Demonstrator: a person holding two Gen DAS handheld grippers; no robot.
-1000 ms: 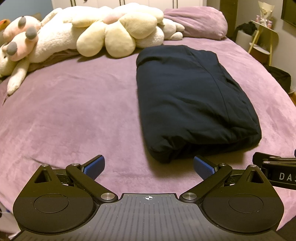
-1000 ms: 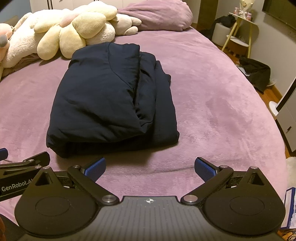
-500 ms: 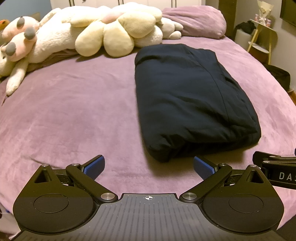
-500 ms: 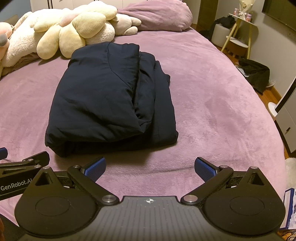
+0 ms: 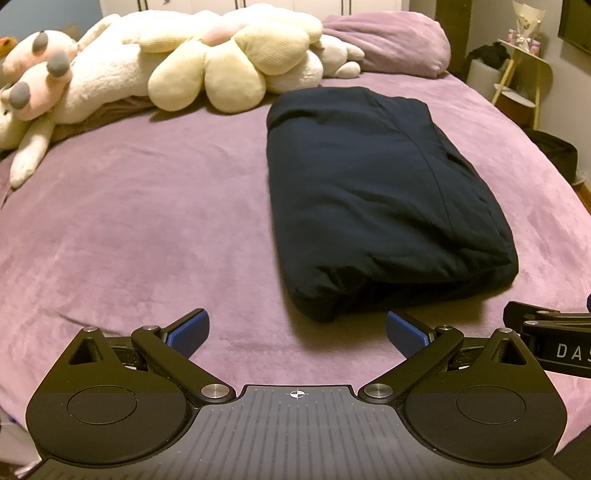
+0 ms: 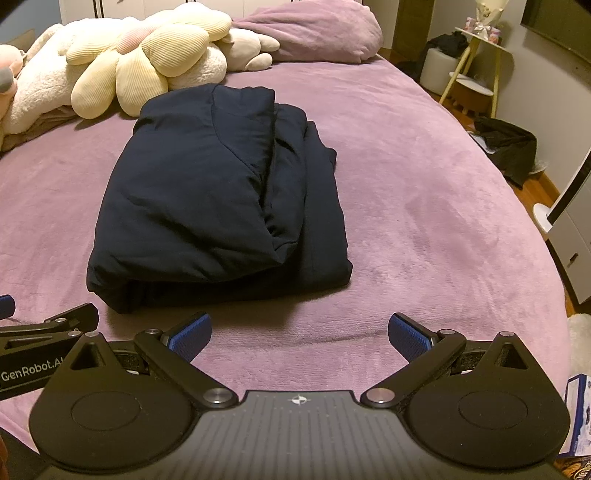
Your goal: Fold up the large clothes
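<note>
Bed (image 5: 129,229): covered by a purple plush blanket; broad bare stretches lie left of the folded garment in the left wrist view and right of it in the right wrist view, running to the bed's right edge.
Folded garment (image 6: 207,199): dark navy, folded into a thick rectangle, lying flat on the bed just ahead of both tools; its near edge sits slightly beyond the blue pads, not touching them. Layered folds show along its right side.
Stuffed toys (image 5: 229,62): cream and white, with a flower-shaped cushion, heaped along the head of the bed just behind the garment's far edge.
Pillow (image 6: 317,33): purple, at the head of the bed, right of the toys.
Left tongs (image 5: 295,328): spread wide apart, holding nothing, over bare blanket at the near edge of the bed.
Right tongs (image 6: 299,330): also spread wide, holding nothing, just beside the left tool.
Writing: "GenRobot.AI" reads on the left tool's side in the right wrist view; "DAS", cut off, on the right tool in the left wrist view.
Side table (image 6: 476,59): pale, thin-legged, beyond the bed's far right corner.
</note>
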